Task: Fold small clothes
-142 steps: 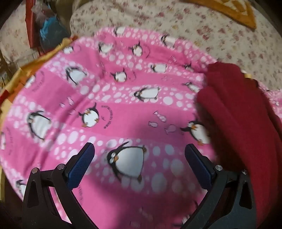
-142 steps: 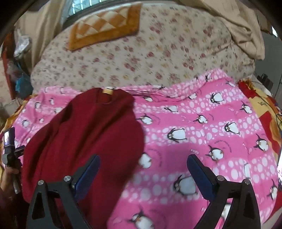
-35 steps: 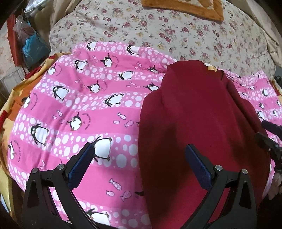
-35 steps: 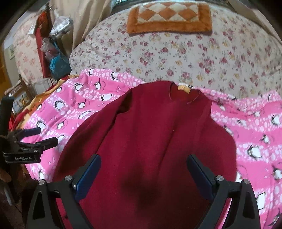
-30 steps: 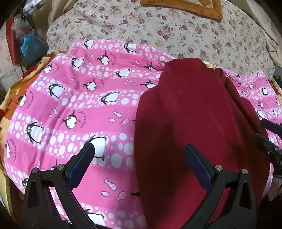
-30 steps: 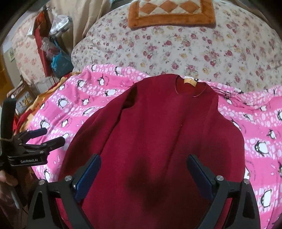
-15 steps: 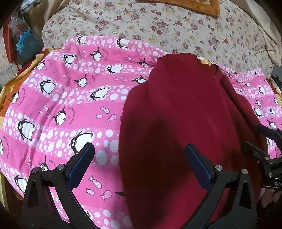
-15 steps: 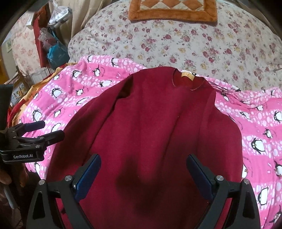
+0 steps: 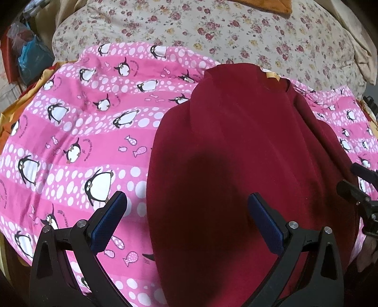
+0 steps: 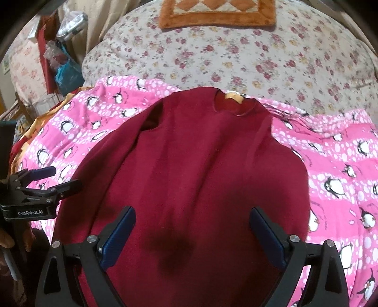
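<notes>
A dark red sweater [image 10: 200,165] lies spread on a pink penguin-print blanket [image 10: 342,165], neck with a tan label [image 10: 232,97] pointing away. It also shows in the left wrist view [image 9: 236,153]. My right gripper [image 10: 192,226] is open and empty, hovering over the sweater's lower middle. My left gripper [image 9: 186,212] is open and empty over the sweater's left edge, one finger above the blanket [image 9: 82,141]. The left gripper also shows at the left in the right wrist view [image 10: 56,178], and the right gripper at the right edge of the left wrist view [image 9: 356,179].
A floral quilt [image 10: 236,52] covers the bed behind the blanket, with an orange checkered mat [image 10: 217,11] on it. Bags and clutter [image 10: 63,68] stand at the far left beside the bed. A yellow-orange cloth [image 9: 9,118] edges the blanket on the left.
Both grippers have shifted from over the blanket to over the sweater, which now lies centred in the right wrist view. Both have stayed open; the sweater lies as before.
</notes>
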The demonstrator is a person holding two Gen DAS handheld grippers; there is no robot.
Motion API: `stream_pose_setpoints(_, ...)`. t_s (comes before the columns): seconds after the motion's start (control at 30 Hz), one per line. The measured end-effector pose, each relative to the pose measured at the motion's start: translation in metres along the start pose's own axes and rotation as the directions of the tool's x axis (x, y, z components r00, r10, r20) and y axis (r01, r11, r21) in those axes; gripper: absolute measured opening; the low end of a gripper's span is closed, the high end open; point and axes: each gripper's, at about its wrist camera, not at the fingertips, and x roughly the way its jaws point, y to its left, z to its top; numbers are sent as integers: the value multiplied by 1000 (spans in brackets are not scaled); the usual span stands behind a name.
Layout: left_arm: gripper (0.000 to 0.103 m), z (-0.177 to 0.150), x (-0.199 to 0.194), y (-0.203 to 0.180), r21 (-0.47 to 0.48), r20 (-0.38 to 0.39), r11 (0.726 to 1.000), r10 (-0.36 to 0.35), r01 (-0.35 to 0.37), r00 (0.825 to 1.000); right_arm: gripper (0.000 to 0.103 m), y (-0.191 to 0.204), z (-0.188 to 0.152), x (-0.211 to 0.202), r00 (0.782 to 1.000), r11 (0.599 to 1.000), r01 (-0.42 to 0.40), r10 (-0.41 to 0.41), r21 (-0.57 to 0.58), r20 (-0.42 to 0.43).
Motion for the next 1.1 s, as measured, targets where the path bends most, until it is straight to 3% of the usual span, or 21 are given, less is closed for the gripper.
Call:
stream_pose_setpoints(0.3, 102, 2, 2, 7, -30, -8, 1000, 5, -6, 1000, 96, -16, 2, 0, 999, 999, 37, -37, 27, -7)
stream_pose_setpoints(0.63, 102, -1, 2, 17, -58, -18, 998, 14, -15, 1000, 96, -10, 5, 4, 1000, 999, 24, -24, 20, -13)
stream_pose_setpoints(1.1, 102, -5, -3, 31, -84, -11, 996, 35, -36, 999, 96, 34, 8, 4, 998, 996, -56, 55, -62, -20)
